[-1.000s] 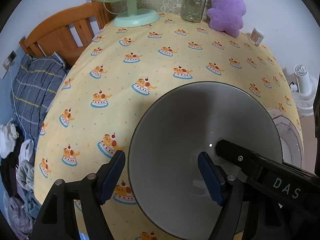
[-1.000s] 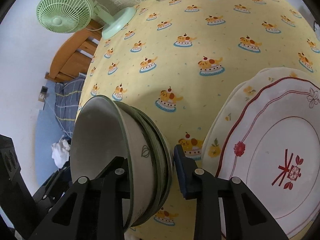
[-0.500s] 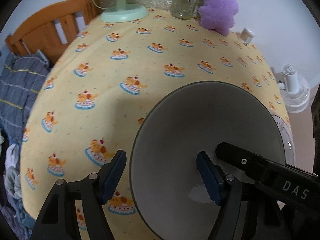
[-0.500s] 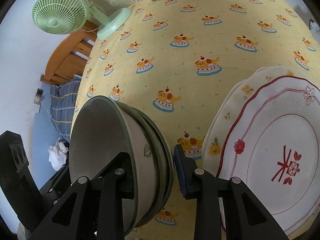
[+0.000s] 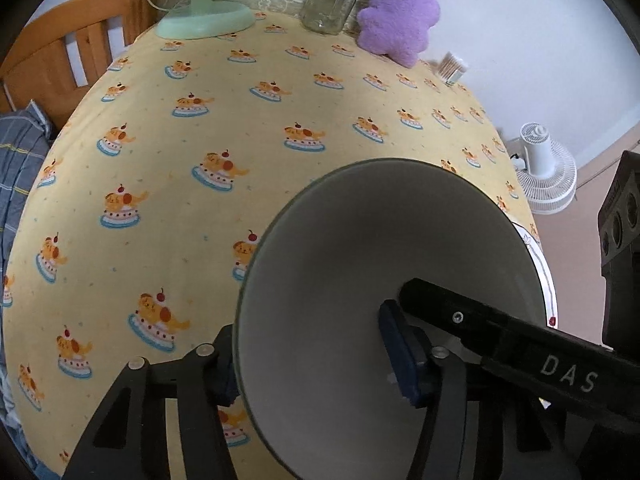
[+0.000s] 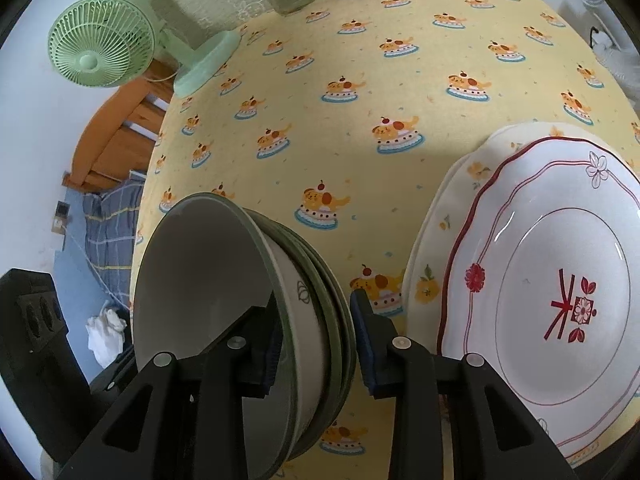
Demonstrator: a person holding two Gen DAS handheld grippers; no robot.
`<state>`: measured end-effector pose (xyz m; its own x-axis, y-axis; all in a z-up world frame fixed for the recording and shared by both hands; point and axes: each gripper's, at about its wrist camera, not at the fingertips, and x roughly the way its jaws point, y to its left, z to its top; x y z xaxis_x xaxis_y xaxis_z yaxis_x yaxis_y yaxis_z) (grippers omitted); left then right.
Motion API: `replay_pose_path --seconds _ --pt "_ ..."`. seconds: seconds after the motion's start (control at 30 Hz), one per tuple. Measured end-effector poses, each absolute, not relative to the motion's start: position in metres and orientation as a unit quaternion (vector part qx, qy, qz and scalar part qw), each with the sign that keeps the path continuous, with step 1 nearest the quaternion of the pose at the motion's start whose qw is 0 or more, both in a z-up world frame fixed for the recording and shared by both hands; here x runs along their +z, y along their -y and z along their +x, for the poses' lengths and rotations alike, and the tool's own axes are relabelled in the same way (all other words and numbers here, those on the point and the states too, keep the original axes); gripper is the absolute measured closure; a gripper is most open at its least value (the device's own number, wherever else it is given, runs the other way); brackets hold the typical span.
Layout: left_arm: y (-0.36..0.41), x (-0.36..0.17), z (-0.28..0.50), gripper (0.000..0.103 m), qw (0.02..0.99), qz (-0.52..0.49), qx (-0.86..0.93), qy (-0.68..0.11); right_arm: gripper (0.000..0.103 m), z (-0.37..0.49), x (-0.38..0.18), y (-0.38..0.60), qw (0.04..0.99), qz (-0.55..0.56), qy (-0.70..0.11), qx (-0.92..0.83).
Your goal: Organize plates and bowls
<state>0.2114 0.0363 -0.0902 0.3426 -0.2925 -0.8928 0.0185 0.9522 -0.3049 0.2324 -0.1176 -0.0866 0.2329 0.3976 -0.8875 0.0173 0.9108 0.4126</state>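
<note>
A stack of green-rimmed bowls (image 5: 360, 280) stands near the table's front edge; it also shows in the right wrist view (image 6: 224, 300). My left gripper (image 5: 312, 364) straddles the stack's left rim, one finger inside the top bowl, one outside; whether the pads press the rim I cannot tell. My right gripper (image 6: 316, 344) straddles the right rim the same way, with a gap at its outer pad. Its black finger (image 5: 500, 332) reaches into the bowl in the left wrist view. A red-rimmed white plate (image 6: 560, 288) lies on a cream floral plate (image 6: 432, 264) to the right.
The yellow tablecloth (image 5: 200, 140) covers the table. At the back stand a green fan (image 6: 100, 44), a glass jar (image 5: 332, 0), a purple plush (image 5: 400, 16) and a small swab box (image 5: 452, 68). A wooden bed frame (image 5: 72, 60) is on the left.
The left gripper has slid in along the stack's left rim, so its outer finger is now half hidden behind the bowl. The right gripper has stayed on the right rim.
</note>
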Motion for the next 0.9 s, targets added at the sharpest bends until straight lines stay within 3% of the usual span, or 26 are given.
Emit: replay_pose_path --seconds 0.43,0.9 --pt "-0.046 -0.084 0.199 0.045 0.791 -0.123 -0.111 -0.589 0.067 0.221 -0.082 0.107 0.754 0.169 -0.627 0.103" --pt "-0.033 -0.051 0.179 0.045 0.808 -0.097 -0.142 -0.564 0.067 0.186 -0.048 0.121 0.776 0.197 -0.594 0.075"
